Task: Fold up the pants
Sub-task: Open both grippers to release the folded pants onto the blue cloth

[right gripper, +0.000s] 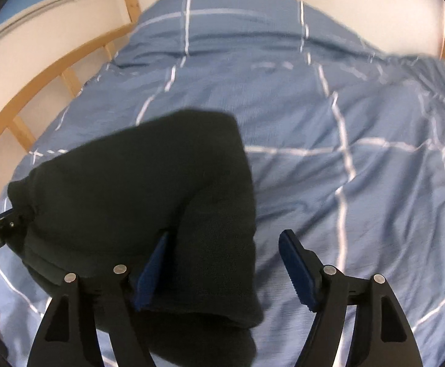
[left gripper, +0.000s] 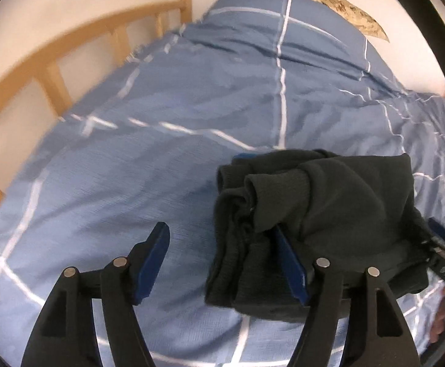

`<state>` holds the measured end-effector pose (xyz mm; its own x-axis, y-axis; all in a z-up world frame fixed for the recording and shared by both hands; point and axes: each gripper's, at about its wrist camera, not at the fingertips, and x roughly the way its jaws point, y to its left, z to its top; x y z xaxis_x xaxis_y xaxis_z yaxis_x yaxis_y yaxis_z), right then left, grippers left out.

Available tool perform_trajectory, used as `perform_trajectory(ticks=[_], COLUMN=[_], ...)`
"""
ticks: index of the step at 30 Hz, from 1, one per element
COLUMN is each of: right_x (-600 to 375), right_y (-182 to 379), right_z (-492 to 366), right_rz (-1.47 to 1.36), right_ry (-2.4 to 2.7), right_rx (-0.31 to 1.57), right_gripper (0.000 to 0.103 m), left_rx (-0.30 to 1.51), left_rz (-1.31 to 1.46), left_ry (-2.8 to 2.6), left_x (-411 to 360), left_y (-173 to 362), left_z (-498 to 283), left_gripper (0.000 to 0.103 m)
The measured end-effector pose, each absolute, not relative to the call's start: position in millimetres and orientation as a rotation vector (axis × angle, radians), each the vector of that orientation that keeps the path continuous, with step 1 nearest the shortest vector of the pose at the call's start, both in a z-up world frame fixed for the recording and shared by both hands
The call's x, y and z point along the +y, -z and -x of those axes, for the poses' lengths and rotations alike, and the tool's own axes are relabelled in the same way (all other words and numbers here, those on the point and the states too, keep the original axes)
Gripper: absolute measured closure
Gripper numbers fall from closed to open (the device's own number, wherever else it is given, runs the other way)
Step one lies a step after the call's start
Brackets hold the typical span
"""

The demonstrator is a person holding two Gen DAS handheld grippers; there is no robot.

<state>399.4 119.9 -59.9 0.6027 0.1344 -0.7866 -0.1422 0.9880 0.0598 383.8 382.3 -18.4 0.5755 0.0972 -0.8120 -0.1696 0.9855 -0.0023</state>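
1. Pants [left gripper: 314, 214]: dark, folded into a compact bundle, lying on the blue checked duvet [left gripper: 161, 153]; ribbed cuffs show on the left edge in the left wrist view.
2. Left gripper [left gripper: 222, 263]: jaws spread wide, released; the right finger's blue pad is tucked against the bundle's near edge, the left finger is over bare duvet.
3. Right gripper [right gripper: 225, 269]: jaws spread wide, nothing clamped; its left pad is partly buried under the pants [right gripper: 137, 198], its right pad is clear of the cloth above the duvet [right gripper: 344, 107].
4. Wooden bed rail [left gripper: 54, 58]: runs along the duvet's left side against a white wall.
5. Hard to make out: both views are motion-blurred; the speckled tan item [left gripper: 338, 0] at the bed's far end is cut off and unidentifiable.
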Motion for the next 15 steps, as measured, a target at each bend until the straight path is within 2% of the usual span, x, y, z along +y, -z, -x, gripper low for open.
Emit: perform_trajectory(ticks=[2, 3, 6, 9, 11, 15], right_x=[116.2, 111.7, 98.4, 87.9, 83.9, 68.5], right_y=[48.6, 39.6, 17.7, -2.8, -12.8, -30.2], right_z=[-393.4, -387.7, -372.8, -349.2, -331.6, -288.8], right_rz=[0.019, 0.009, -0.033, -0.053, -0.038, -0.013], right_ry=[-0.139, -0.131, -0.151, -0.183, -0.191, -0.180], right_rx=[0.879, 0.853, 0.802, 0.757, 0.733, 0.695], right_gripper=[0.029, 0.025, 0.023, 0.023, 0.022, 0.015], left_rx=[0.871, 0.827, 0.750, 0.714, 0.705, 0.701], left_rz=[0.056, 0.047, 0.024, 0.007, -0.011, -0.039], left_ry=[-0.207, -0.222, -0.185, -0.172, -0.165, -0.135], left_x=[380.1, 377.3, 359.4, 334.7, 317.0, 288.5], left_y=[1.8, -8.6, -34.0, -54.2, -64.1, -75.1], left_z=[-370.7, -362.0, -335.8, -308.5, -287.0, -249.3], left_gripper=[0.033, 0.032, 0.025, 0.022, 0.016, 0.012])
